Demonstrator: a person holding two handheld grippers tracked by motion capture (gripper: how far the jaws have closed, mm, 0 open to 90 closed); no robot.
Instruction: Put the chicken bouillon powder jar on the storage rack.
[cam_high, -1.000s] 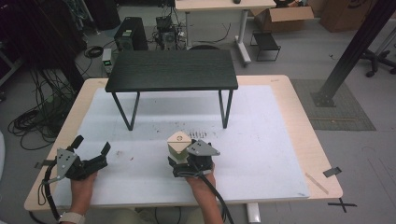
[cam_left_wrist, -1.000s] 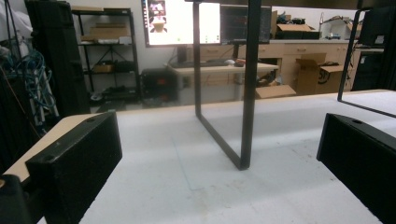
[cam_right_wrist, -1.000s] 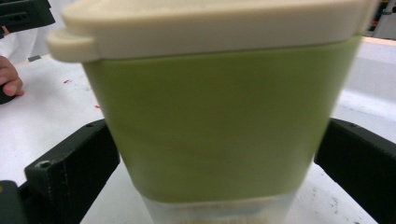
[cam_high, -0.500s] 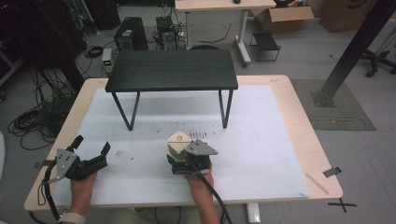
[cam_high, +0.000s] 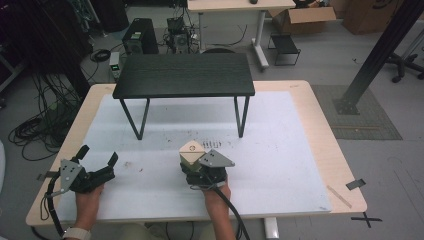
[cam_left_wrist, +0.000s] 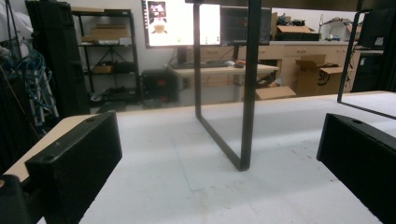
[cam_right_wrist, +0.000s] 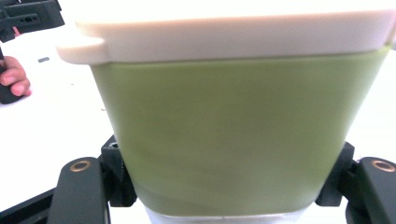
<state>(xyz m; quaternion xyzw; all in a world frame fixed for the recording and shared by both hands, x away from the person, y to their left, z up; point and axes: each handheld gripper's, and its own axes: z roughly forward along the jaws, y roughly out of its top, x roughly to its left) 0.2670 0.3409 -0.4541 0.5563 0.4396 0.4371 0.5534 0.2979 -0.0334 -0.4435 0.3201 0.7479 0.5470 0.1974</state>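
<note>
A green container (cam_right_wrist: 233, 135) with a cream lid (cam_high: 191, 150) stands on the white mat, near the front middle. My right gripper (cam_high: 193, 164) reaches it from the near side; its jaws have just been closing, and they now press on the container's two sides low down (cam_right_wrist: 224, 186). At the mat's front left, my left gripper (cam_high: 98, 156) rests with its jaws wide apart and nothing between them (cam_left_wrist: 219, 163). It points toward a leg of the black table (cam_left_wrist: 247, 93).
A small black table (cam_high: 184, 75) stands on thin metal legs at the back of the white mat (cam_high: 280, 150). The wooden tabletop's edge (cam_high: 345, 165) borders the mat. Cables trail from both grippers toward the person.
The right gripper's jaws have drawn in against the container. Both hands and the container have stayed where they were.
</note>
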